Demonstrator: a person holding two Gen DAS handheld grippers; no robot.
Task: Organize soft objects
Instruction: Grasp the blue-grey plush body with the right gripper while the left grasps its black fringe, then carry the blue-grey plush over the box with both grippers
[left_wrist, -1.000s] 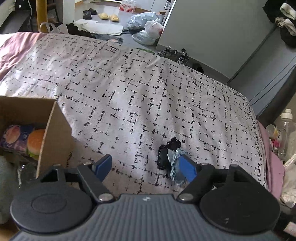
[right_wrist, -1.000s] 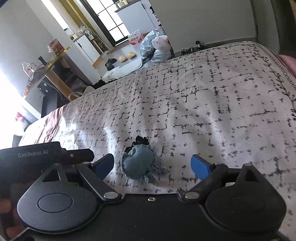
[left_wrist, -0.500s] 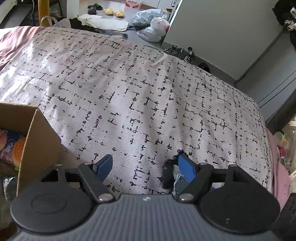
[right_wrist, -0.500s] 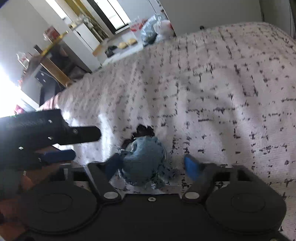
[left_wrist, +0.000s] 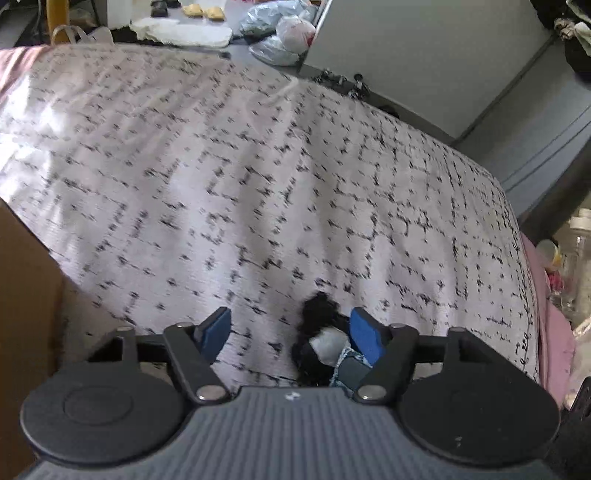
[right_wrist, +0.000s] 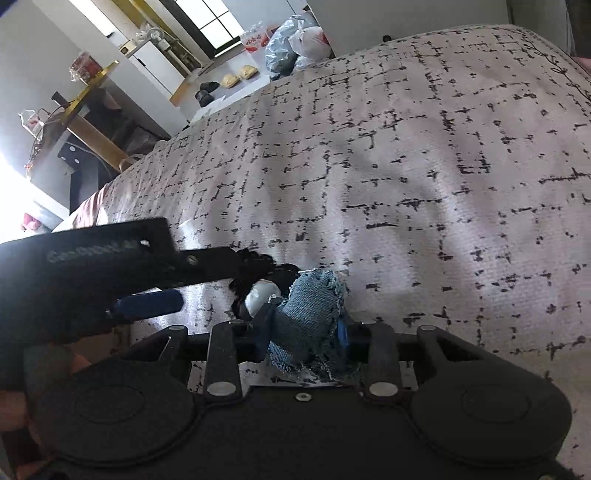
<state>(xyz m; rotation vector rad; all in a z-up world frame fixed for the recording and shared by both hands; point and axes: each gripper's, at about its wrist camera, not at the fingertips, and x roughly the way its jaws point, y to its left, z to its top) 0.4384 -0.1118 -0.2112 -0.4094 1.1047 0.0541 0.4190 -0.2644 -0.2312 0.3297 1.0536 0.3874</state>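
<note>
A white bedspread (left_wrist: 258, 177) with black dashes covered the bed; the right hand-held gripper (right_wrist: 304, 334) had just clamped the denim toy (right_wrist: 310, 314); the left hand-held gripper (left_wrist: 290, 332) stood apart, narrowing, the toy against one pad; slippers (right_wrist: 238, 75) and bags (right_wrist: 299, 40) lay on the floor beyond.

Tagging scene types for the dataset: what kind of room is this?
Likely a bedroom in a small lived-in flat: a bed with a patterned bedspread, slippers on the floor beyond it, and tied plastic bags by a wall.

A bed (left_wrist: 258, 177) with black-flecked white cover bears a small denim-and-black soft toy (right_wrist: 306, 317) at the gripper tips.
</note>
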